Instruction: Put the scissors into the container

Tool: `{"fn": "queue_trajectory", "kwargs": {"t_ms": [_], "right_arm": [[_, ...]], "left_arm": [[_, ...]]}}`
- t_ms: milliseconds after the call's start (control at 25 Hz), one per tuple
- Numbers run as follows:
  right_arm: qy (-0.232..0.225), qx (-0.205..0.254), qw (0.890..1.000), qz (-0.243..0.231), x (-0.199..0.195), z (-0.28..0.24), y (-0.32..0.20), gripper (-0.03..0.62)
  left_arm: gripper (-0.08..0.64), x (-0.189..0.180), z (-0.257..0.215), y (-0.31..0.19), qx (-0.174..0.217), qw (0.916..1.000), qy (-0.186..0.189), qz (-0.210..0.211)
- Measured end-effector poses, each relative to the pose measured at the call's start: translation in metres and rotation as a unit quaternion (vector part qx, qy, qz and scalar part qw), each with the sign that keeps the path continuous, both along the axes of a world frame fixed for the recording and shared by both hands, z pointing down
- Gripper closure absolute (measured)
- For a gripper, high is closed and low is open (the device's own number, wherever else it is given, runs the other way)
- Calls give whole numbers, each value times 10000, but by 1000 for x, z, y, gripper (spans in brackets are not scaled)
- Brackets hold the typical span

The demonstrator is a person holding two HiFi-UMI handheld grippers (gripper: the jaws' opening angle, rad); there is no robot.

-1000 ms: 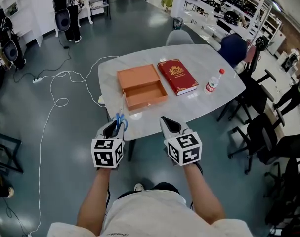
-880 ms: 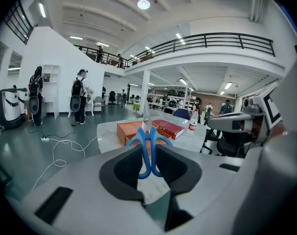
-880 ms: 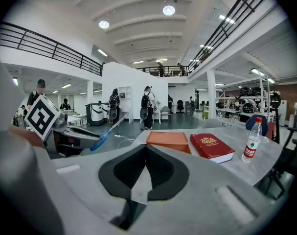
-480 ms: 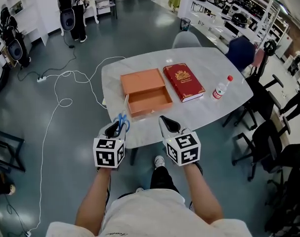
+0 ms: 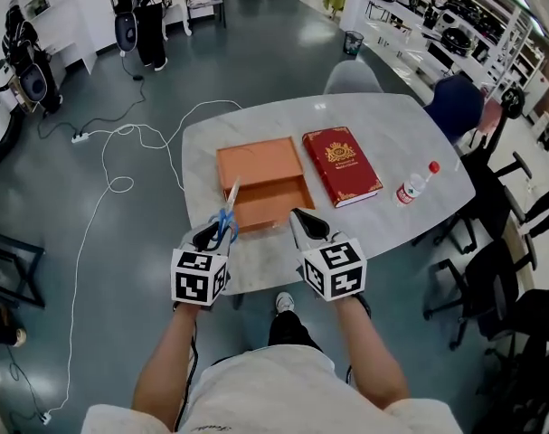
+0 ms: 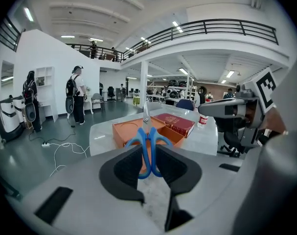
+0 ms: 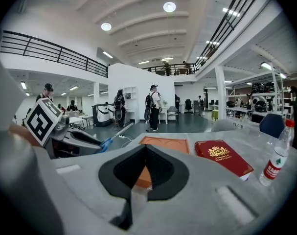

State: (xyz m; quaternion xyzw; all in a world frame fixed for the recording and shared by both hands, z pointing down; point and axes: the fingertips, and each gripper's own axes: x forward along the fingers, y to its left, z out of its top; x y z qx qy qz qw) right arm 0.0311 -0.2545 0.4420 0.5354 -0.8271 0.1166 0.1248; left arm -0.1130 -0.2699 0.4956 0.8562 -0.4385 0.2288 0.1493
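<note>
Stepping closer has carried the scissors [image 5: 227, 213], clamped in the left hand-held gripper [image 5: 211, 235], over the near edge of the container [image 5: 272, 197], nearly ready to drop; the right hand-held gripper [image 5: 303, 222] rides jaws together.

Head cam looks steeply down on the table [image 5: 383, 125]. Gripper cams sit low at its edge, facing fwd; all share orange box [image 5: 260, 183] & red book [image 5: 342, 165].

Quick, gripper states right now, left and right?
Left gripper: closed, holding the scissors by the blue handles.
Right gripper: closed, holding nothing.
</note>
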Motion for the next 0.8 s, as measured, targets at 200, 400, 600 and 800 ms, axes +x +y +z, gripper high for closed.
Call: {"fn": "queue_trajectory", "kwargs": {"t_ms": [200,400,600,800], "right_arm": [[47,-88,9997,-203,18,4,-32,588],[103,-141,9987,-471,28,8,-60,588],[172,-175,9971,-723,36,10,-82,589],[229,-151,9954,-918,42,12,-97,589]], "left_arm": [[477,24,9,-24,-80,9995,-182,264],[477,39,25,-43,-217,9971,-488,537],[477,53,40,-55,-310,9906,-946,933],[477,64,51,-66,-323,9808,-1351,1371]]}}
